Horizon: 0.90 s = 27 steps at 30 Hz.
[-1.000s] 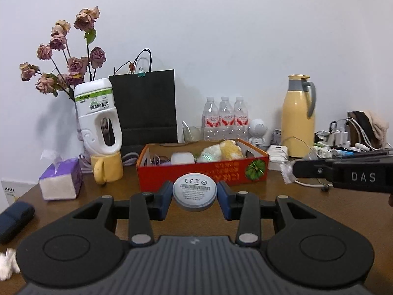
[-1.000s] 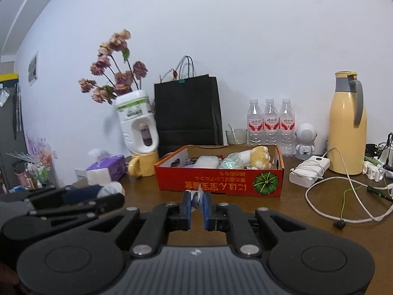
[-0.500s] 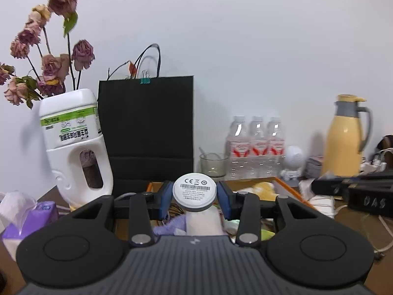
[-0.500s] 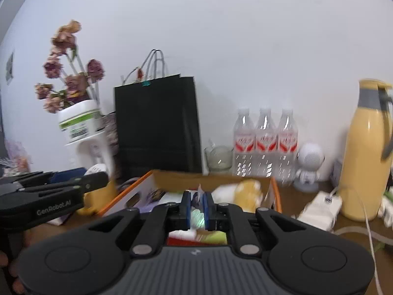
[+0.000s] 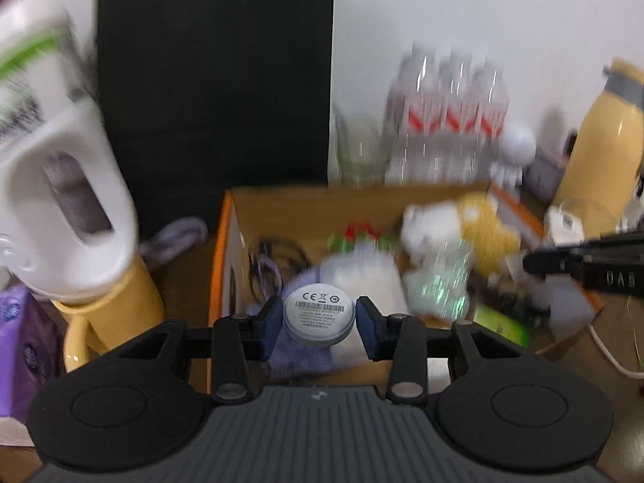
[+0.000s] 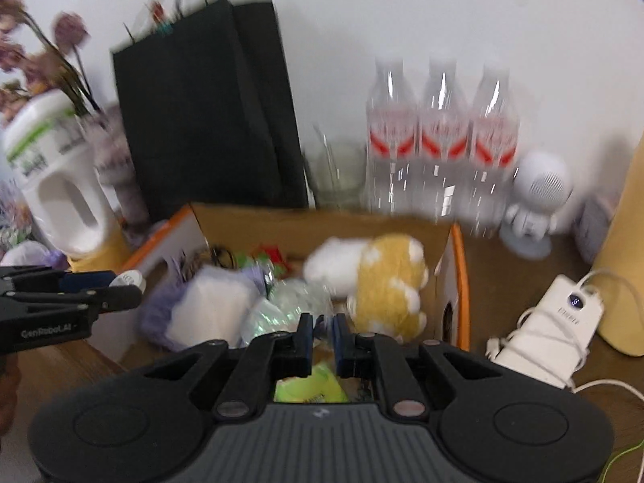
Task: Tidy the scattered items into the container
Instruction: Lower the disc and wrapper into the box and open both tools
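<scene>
Both hand-held grippers have swept in from the table edge and now hang over the open cardboard box, so what remains, as I judge it, is letting go. The left hand-held gripper is part open, clamped on a round white disc above the box's left half. The right hand-held gripper is almost shut on a small scrap I cannot identify, above the plush toy and wrappers already inside.

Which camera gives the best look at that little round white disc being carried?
The left wrist view: the round white disc sits centred in the left claw, label facing the camera. The right wrist view shows only its edge, off to the left.
</scene>
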Each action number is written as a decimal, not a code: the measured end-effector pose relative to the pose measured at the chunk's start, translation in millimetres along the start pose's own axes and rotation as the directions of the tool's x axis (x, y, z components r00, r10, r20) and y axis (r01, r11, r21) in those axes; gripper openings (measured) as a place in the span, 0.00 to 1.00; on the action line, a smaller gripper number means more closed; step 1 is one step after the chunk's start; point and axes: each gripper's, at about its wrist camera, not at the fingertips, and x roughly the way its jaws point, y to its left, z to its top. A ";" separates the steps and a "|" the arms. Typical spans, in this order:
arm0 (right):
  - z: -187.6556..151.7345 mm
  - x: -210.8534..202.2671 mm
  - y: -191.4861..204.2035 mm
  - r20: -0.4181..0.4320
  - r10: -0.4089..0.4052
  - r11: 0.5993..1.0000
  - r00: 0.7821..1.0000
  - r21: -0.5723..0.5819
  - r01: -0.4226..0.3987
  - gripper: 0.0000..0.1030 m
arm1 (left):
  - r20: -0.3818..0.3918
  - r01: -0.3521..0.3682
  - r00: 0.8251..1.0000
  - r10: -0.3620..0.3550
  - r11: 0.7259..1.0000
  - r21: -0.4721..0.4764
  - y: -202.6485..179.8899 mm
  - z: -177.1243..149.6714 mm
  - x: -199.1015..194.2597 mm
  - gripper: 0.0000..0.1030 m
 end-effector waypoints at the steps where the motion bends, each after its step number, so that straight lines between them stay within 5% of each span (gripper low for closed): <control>1: 3.0 7.7 -2.3 -0.035 0.007 1.000 0.999 0.008 -0.007 0.09 | -0.047 0.016 0.999 -0.017 1.000 -0.004 3.6 2.6 5.9 0.40; 5: 13.8 37.8 -6.1 -0.169 0.059 0.997 0.984 0.055 -0.050 0.09 | -0.179 0.032 0.983 -0.036 0.999 -0.026 15.1 7.4 26.7 0.40; 11: 19.7 68.4 6.0 -0.324 0.079 0.995 0.943 0.090 -0.053 0.17 | -0.285 0.049 0.957 -0.050 0.999 -0.013 14.2 15.7 39.1 0.53; 14: 28.8 66.1 12.6 -0.334 0.066 0.996 0.940 0.080 -0.042 0.35 | -0.308 0.040 0.950 -0.042 0.999 -0.015 11.3 28.3 41.1 0.63; 16: 37.9 62.2 13.1 -0.352 0.069 0.995 0.933 0.090 -0.039 0.57 | -0.326 0.026 0.945 -0.030 1.000 -0.016 10.0 40.1 42.1 0.75; 20: 57.5 53.2 11.6 -0.393 0.023 0.997 0.919 0.080 0.009 0.58 | -0.378 -0.024 0.925 0.026 1.000 0.011 4.4 58.0 44.4 0.97; 24: 70.7 42.1 15.9 -0.421 -0.063 0.996 0.905 0.029 0.083 0.82 | -0.430 -0.092 0.899 0.084 0.996 0.002 -4.1 71.8 43.9 0.98; 27: 73.3 34.6 12.7 -0.435 -0.069 0.992 0.898 0.065 0.108 0.83 | -0.435 -0.054 0.900 0.034 0.998 -0.035 -11.4 77.1 37.1 1.00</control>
